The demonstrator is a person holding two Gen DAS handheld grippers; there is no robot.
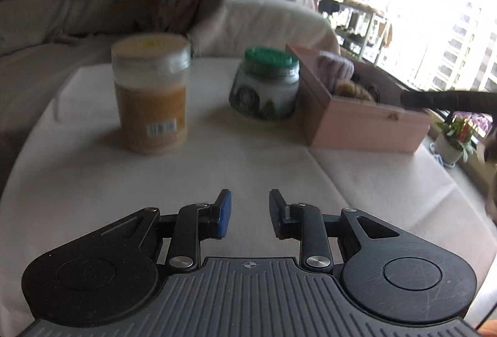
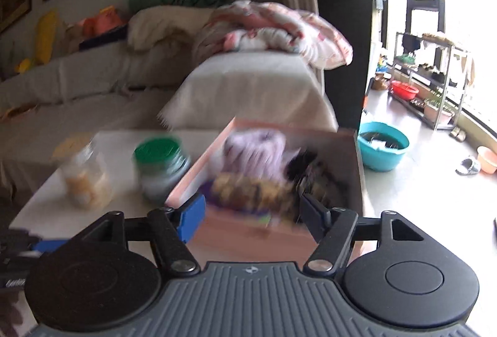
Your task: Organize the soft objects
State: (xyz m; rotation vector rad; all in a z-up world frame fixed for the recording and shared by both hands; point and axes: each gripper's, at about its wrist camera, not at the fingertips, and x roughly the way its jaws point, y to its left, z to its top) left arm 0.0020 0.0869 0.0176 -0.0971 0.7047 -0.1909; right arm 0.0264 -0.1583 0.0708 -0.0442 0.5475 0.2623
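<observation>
A: From the left wrist, what is seen?
B: The left gripper [image 1: 250,212] is held partly open and empty over the table [image 1: 217,157]; the pink box [image 1: 366,125] of soft toys lies ahead to the right.

A: And from the right wrist?
B: The right gripper [image 2: 251,212] is spread wide, empty, just before the box [image 2: 248,237]; the striped toy [image 2: 251,191] lies crosswise between the fingers, so this hand is judged nearer.

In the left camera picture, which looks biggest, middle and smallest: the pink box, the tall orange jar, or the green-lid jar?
1. pink box
2. tall orange jar
3. green-lid jar
The green-lid jar stands a little farther back, yet it still looks clearly shorter.
</observation>
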